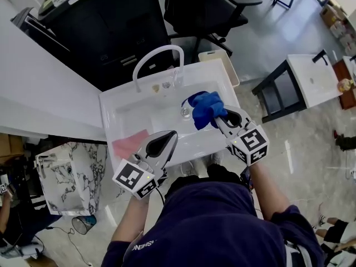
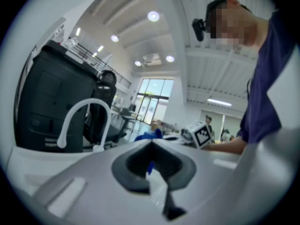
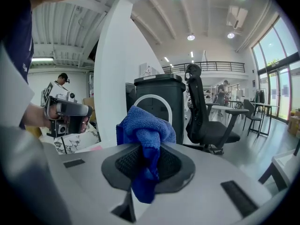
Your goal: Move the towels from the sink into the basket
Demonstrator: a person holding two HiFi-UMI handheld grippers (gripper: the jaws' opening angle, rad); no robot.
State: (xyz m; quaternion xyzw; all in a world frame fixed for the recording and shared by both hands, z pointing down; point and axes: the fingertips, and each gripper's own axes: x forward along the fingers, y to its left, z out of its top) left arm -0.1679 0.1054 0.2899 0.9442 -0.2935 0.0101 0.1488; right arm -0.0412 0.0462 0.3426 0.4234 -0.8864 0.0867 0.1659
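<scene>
My right gripper is shut on a blue towel, which hangs bunched above the right half of the white sink. In the right gripper view the blue towel bulges out between the pads and droops below them. A pink towel lies flat in the sink's front left corner. My left gripper hovers over the sink's front edge beside the pink towel, jaws together with nothing in them. The marbled basket stands on the floor left of the sink.
A white arched faucet rises at the sink's back rim. Behind it are a black cabinet and a black office chair. A white wall ledge runs at the left. A second sink stands far right.
</scene>
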